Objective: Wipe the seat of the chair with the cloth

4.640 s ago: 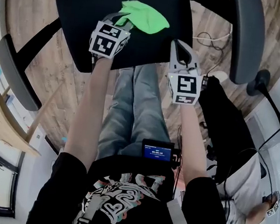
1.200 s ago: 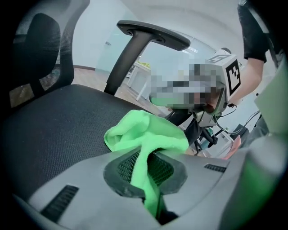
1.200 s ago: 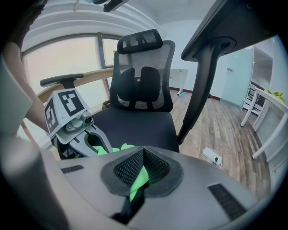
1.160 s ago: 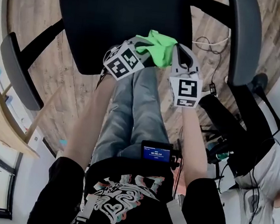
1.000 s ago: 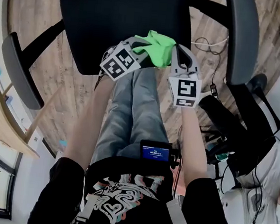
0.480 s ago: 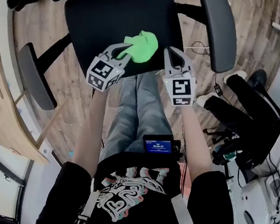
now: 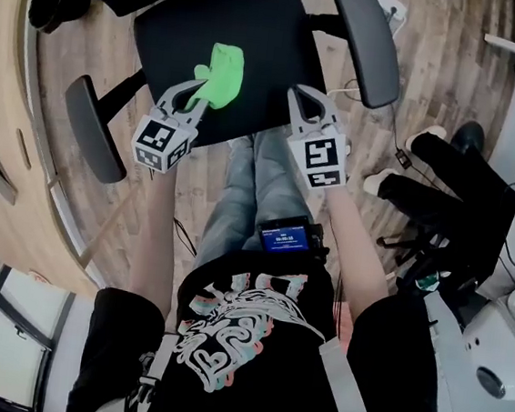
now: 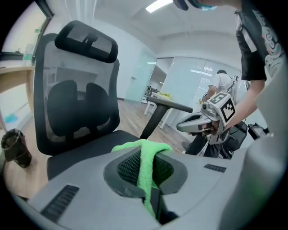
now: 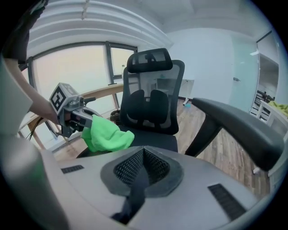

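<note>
Bright green fuzzy cloth (image 7: 219, 73), crumpled into a soft elongated lump, over front part of black fabric chair seat (image 7: 266, 37), upper centre of head view. Long axis up-frame, lower end pinched in left gripper (image 7: 194, 93). Right gripper (image 7: 299, 92) pressed together, empty, just beside.

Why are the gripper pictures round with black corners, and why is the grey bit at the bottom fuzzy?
Both gripper views: a wide-angle lens makes a round picture with dark corners and a bulging chair. Left gripper view: the left gripper, shut on the cloth, sits too near the lens to look sharp.
</note>
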`<act>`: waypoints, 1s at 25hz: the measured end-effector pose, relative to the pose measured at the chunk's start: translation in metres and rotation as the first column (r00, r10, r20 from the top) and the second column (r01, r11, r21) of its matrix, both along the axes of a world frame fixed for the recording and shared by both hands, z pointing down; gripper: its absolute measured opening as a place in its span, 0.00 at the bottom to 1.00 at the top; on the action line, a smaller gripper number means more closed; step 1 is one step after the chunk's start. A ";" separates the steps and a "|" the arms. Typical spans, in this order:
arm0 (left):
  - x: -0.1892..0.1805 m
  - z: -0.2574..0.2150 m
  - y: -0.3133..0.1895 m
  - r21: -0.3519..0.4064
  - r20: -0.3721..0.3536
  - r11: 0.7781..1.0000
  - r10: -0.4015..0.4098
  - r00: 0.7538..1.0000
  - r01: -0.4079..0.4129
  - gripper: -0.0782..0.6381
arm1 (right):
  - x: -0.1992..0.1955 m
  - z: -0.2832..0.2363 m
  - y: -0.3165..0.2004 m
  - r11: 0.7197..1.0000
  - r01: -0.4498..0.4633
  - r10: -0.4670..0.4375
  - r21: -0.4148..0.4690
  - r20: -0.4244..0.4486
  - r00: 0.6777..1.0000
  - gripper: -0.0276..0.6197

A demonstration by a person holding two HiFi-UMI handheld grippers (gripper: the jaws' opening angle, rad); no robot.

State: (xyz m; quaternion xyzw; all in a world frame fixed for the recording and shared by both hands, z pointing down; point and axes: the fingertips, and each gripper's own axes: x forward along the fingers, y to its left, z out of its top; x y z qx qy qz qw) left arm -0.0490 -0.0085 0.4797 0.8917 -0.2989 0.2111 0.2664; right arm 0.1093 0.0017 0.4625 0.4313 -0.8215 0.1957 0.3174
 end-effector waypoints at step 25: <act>-0.031 -0.245 0.012 0.324 -0.043 0.946 -0.022 0.999 0.035 0.13 | -0.017 -0.226 -0.007 0.963 -0.036 0.003 0.266 0.123 0.992 0.05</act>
